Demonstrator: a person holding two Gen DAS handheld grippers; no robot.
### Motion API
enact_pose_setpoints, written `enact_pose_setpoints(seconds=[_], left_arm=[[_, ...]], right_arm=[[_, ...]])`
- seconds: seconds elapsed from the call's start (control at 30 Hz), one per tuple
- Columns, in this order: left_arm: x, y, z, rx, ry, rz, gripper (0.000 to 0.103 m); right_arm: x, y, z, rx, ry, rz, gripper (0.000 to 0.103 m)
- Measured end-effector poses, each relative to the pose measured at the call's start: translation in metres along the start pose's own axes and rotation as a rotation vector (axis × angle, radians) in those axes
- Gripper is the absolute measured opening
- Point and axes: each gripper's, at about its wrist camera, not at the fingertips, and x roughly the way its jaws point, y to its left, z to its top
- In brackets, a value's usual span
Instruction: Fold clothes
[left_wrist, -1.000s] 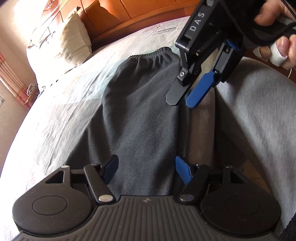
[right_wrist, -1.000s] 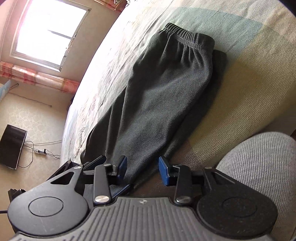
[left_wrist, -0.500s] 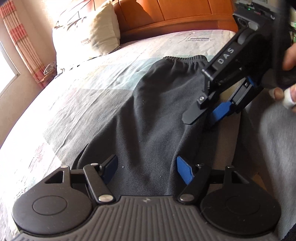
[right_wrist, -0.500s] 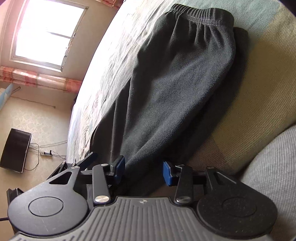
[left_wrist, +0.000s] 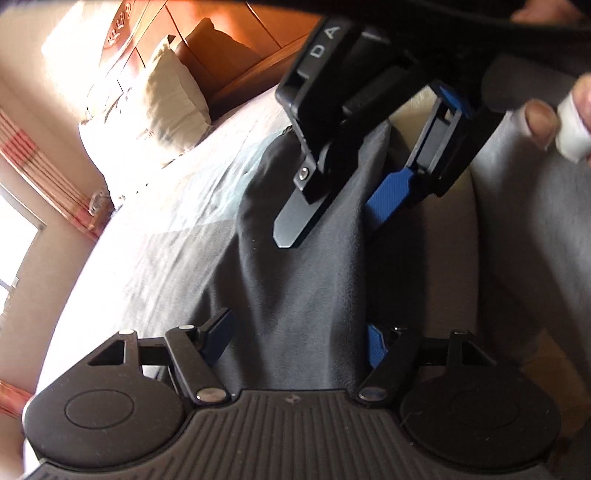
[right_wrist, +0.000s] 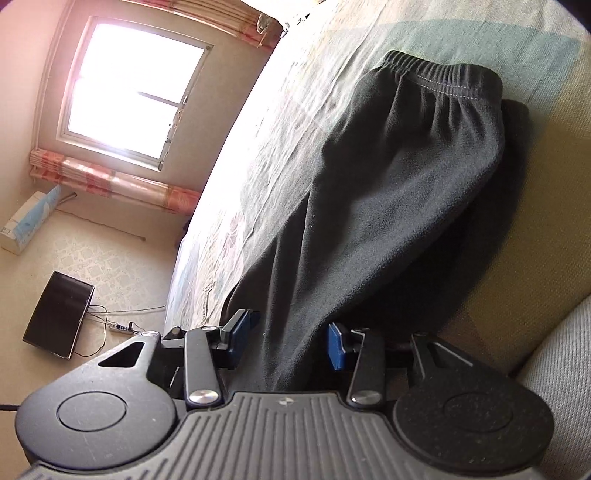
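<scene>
On the bed (right_wrist: 369, 74), one dark garment (right_wrist: 388, 192).

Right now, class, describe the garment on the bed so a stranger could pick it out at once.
Start at the bed with its pale patterned sheet. Lying lengthwise on it is a pair of dark grey fleece trousers. The gathered elastic waistband at the far end marks them out from the lighter grey cloth at the right edge.

Dark grey fleece trousers (right_wrist: 388, 192) as I see them, folded lengthwise, lying flat on bed (right_wrist: 295, 122), elastic waistband (right_wrist: 443, 75) at far end, legs toward me
</scene>
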Motion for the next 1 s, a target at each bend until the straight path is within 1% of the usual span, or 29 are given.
enact_pose_setpoints(seconds=[0.07, 0.2, 0.27, 0.3, 0.37, 0.5, 0.53, 0.57, 0.6, 0.67, 0.7, 0.73, 0.8, 0.83, 0.87, 0.93, 1.0], left_arm=[[-0.001, -0.004, -0.006, 0.052, 0.01, 0.04, 0.073], [-0.006, -0.004, -0.018, 0.087, 0.042, 0.085, 0.073], [-0.007, -0.005, -0.025, 0.138, 0.063, 0.122, 0.074], [-0.007, -0.007, -0.029, 0.175, 0.072, 0.143, 0.074], [-0.008, -0.018, -0.036, 0.291, 0.078, 0.199, 0.074], [-0.008, -0.045, -0.044, 0.519, 0.058, 0.297, 0.072], [-0.009, -0.052, -0.044, 0.563, 0.051, 0.311, 0.072], [-0.01, -0.058, -0.041, 0.581, 0.04, 0.31, 0.071], [-0.01, -0.061, -0.038, 0.578, 0.025, 0.303, 0.071], [-0.01, -0.063, -0.031, 0.536, 0.016, 0.269, 0.067], [-0.009, -0.063, -0.029, 0.51, 0.021, 0.253, 0.058], [-0.008, -0.063, -0.027, 0.485, 0.028, 0.232, 0.041], [-0.007, -0.061, -0.026, 0.442, 0.041, 0.19, 0.027], [-0.007, -0.06, -0.027, 0.43, 0.037, 0.183, 0.024], [-0.009, -0.058, -0.027, 0.413, 0.034, 0.174, 0.022], [-0.013, -0.051, -0.025, 0.379, 0.025, 0.158, 0.015], [-0.015, -0.046, -0.023, 0.377, 0.016, 0.164, 0.012]], right_arm=[[-0.001, -0.005, 0.0, 0.017, -0.007, -0.011, 0.049], [0.003, -0.018, 0.0, 0.049, -0.018, -0.079, 0.049], [0.003, -0.024, 0.0, 0.08, -0.033, -0.07, 0.047], [0.002, -0.026, 0.0, 0.096, -0.041, -0.063, 0.047], [0.0, -0.029, 0.0, 0.112, -0.052, -0.059, 0.047], [0.001, -0.029, -0.002, 0.116, -0.064, -0.074, 0.046], [0.001, -0.029, -0.003, 0.117, -0.069, -0.08, 0.046], [0.001, -0.028, -0.004, 0.116, -0.073, -0.085, 0.046], [0.002, -0.028, -0.005, 0.11, -0.078, -0.092, 0.046], [0.003, -0.026, -0.006, 0.1, -0.095, -0.105, 0.046], [0.004, -0.025, -0.007, 0.094, -0.104, -0.112, 0.045], [0.004, -0.026, -0.007, 0.087, -0.11, -0.121, 0.043], [0.004, -0.028, -0.008, 0.077, -0.115, -0.144, 0.029], [0.005, -0.029, -0.009, 0.072, -0.109, -0.156, 0.017], [0.005, -0.03, -0.009, 0.065, -0.102, -0.166, 0.014], [0.008, -0.026, -0.008, 0.032, -0.084, -0.176, 0.012], [0.01, -0.023, -0.005, 0.014, -0.073, -0.184, 0.01]])
